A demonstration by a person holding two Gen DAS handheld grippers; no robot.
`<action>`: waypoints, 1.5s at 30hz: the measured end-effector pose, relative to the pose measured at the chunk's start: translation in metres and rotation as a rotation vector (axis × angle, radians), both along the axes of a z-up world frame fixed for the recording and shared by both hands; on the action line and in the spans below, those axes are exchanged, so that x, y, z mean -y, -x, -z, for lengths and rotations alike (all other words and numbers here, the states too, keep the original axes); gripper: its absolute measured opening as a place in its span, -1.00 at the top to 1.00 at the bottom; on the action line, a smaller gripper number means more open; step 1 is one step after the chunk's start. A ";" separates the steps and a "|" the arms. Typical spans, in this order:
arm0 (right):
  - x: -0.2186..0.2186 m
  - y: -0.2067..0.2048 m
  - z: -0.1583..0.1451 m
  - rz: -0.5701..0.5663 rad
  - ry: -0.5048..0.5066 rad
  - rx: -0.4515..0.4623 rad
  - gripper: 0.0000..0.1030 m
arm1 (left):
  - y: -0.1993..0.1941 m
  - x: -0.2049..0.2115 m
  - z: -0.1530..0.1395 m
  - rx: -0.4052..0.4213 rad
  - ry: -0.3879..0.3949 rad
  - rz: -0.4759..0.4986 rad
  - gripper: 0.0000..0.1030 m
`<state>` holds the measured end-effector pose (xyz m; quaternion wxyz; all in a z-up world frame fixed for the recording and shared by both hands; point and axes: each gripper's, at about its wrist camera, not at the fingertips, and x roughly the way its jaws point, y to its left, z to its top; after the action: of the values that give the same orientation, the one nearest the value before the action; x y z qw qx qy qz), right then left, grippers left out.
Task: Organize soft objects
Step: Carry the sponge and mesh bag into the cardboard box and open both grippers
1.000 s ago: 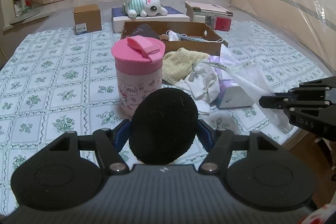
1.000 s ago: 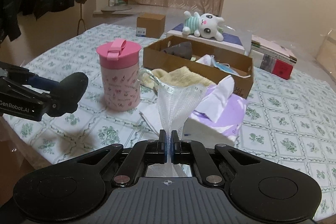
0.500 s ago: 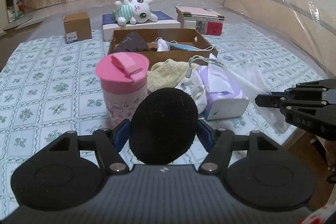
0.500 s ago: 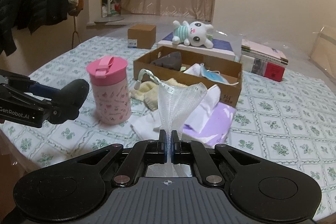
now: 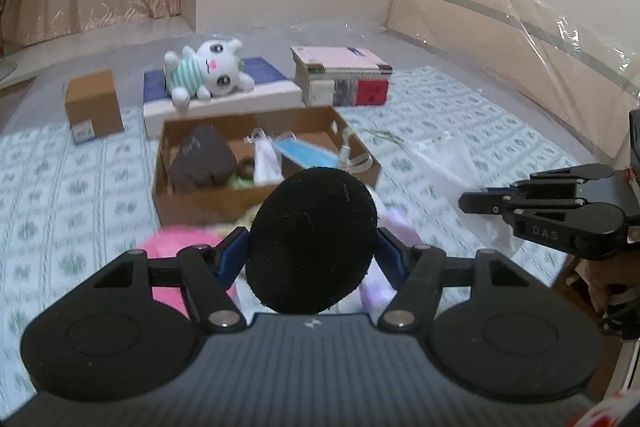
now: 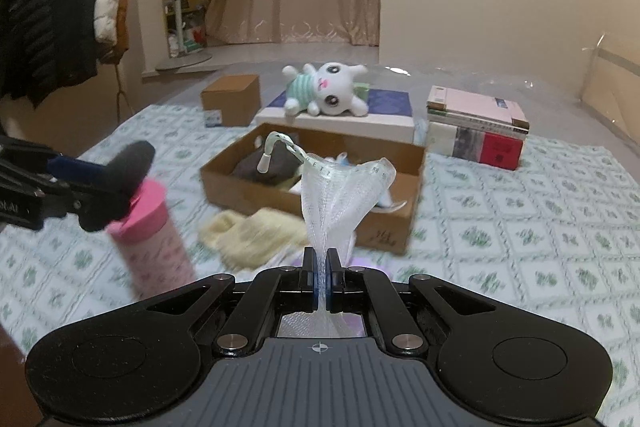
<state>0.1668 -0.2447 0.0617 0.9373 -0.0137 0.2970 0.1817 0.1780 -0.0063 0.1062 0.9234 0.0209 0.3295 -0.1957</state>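
The left gripper (image 5: 312, 243) gripped a round black foam ball (image 5: 310, 239) between its blue pads, above the pink tumbler (image 6: 154, 227). The right gripper (image 6: 320, 277) was clamped on a white mesh pouch (image 6: 340, 203), whose long axis ran upward from the jaws, fanning out toward the open cardboard box (image 6: 320, 203). Its zipper pull (image 6: 264, 163) dangled over the box. "DAS" was legible on the right gripper's side; other labels were too blurred to read.

My view of the pink cup (image 6: 154, 231) at lower left is motion-blurred; the black sponge (image 5: 312, 239) hides the tissue box.
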 end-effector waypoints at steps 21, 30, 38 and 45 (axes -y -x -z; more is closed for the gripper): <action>0.012 -0.233 0.024 0.016 -0.045 -0.181 0.94 | -0.257 0.008 0.029 -0.115 -0.139 -0.076 -0.27; 0.004 -0.267 0.044 0.025 -0.056 -0.234 0.94 | -0.289 0.030 0.061 -0.158 -0.219 -0.046 -0.28; -0.002 -0.274 0.048 0.019 -0.057 -0.241 0.94 | -0.291 0.044 0.067 -0.162 -0.236 -0.039 -0.42; -0.002 -0.273 0.046 0.025 -0.058 -0.245 0.94 | -0.286 0.047 0.066 -0.163 -0.254 -0.019 -0.42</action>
<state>0.4400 -0.2429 0.0161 0.8963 0.0393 0.4039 0.1787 0.4635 -0.0533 0.0404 0.8854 0.1185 0.4254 -0.1449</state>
